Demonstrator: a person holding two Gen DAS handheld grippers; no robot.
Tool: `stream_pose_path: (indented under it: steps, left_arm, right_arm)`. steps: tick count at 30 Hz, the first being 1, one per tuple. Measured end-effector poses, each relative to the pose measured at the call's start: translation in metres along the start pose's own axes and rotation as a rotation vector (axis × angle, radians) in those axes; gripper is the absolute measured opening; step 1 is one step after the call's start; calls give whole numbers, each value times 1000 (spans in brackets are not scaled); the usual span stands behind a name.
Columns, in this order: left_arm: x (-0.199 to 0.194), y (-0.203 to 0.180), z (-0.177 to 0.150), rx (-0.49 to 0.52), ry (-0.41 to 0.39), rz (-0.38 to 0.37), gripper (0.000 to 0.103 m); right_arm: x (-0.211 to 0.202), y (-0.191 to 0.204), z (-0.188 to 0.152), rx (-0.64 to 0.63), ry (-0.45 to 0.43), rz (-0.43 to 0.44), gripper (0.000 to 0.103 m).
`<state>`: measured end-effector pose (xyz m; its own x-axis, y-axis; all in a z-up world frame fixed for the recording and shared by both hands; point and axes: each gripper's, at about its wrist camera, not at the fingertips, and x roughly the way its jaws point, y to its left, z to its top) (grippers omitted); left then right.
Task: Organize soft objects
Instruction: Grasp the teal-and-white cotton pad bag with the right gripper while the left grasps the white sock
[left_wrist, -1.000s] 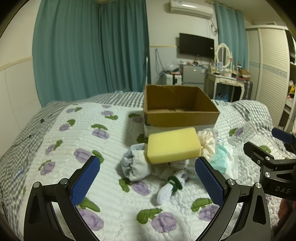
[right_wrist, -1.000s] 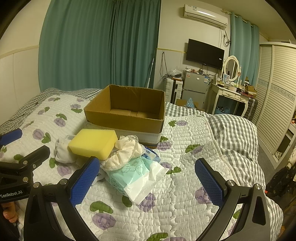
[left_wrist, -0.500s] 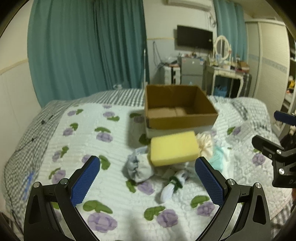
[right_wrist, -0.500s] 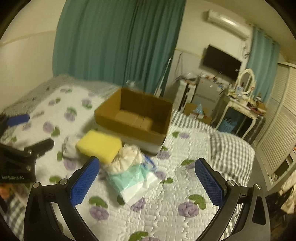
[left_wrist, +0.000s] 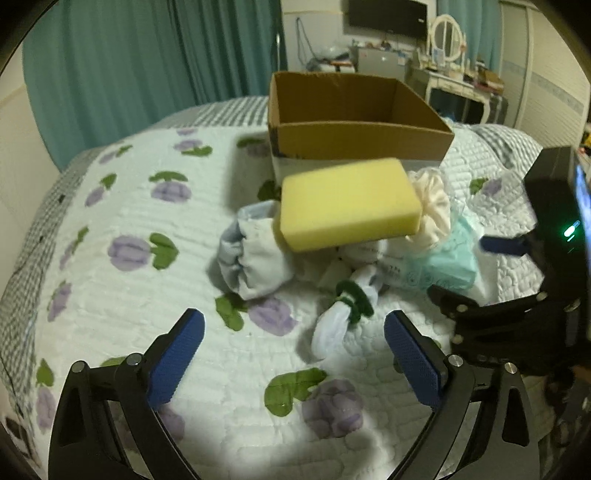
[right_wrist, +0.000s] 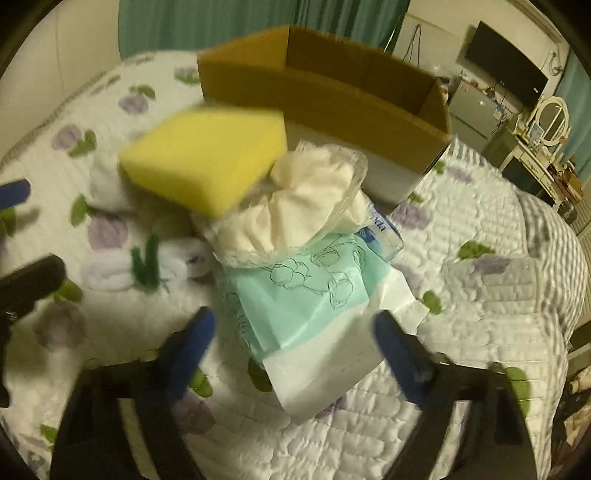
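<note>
A yellow sponge (left_wrist: 347, 203) (right_wrist: 207, 155) lies on a heap of soft things on the quilted bed, in front of an open cardboard box (left_wrist: 354, 122) (right_wrist: 332, 92). Beside it are a cream cloth in clear wrap (right_wrist: 295, 206), a mint tissue pack (right_wrist: 310, 299) (left_wrist: 439, 258), a pale blue cloth bundle (left_wrist: 251, 254) and a white sock with a green band (left_wrist: 343, 314) (right_wrist: 144, 266). My left gripper (left_wrist: 293, 360) is open and empty just before the sock. My right gripper (right_wrist: 291, 354) is open and empty, low over the tissue pack.
The flowered quilt (left_wrist: 140, 229) covers the bed, with grey check fabric (right_wrist: 554, 236) at its right. Teal curtains (left_wrist: 147, 66) hang behind. A dressing table with an oval mirror (left_wrist: 447, 40) and a wall TV (right_wrist: 506, 70) stand beyond the box.
Both grippers have moved forward and down toward the heap. The right gripper now hangs close over the tissue pack; the left is closer to the sock. Both stay open.
</note>
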<state>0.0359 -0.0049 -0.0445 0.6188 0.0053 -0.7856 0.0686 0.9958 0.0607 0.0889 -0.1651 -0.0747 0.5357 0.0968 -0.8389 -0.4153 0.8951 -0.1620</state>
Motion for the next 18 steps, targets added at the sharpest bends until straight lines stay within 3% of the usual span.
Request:
stream_pose_path:
  steps: [2,5,9,15,18]
  left_arm:
    - [3,0,1,-2,7,-6,98]
    - [7,-4,1,11,21,-14,96]
    - [14,-12,6,32,43,-37,93]
    - [34,-21,8,65,92,-77,81]
    - [46,-28,3,92,135,-105,78]
  right_arm:
    - [3,-2,-1,4,11,16,46]
    - [-5,-7,-4,13,0,26,33]
    - [-27,-16,-6,8,3,41,26]
    - [-54,-70,-11,273,-16,283,23]
    - [-56,-75,-13,282,-22,246,21]
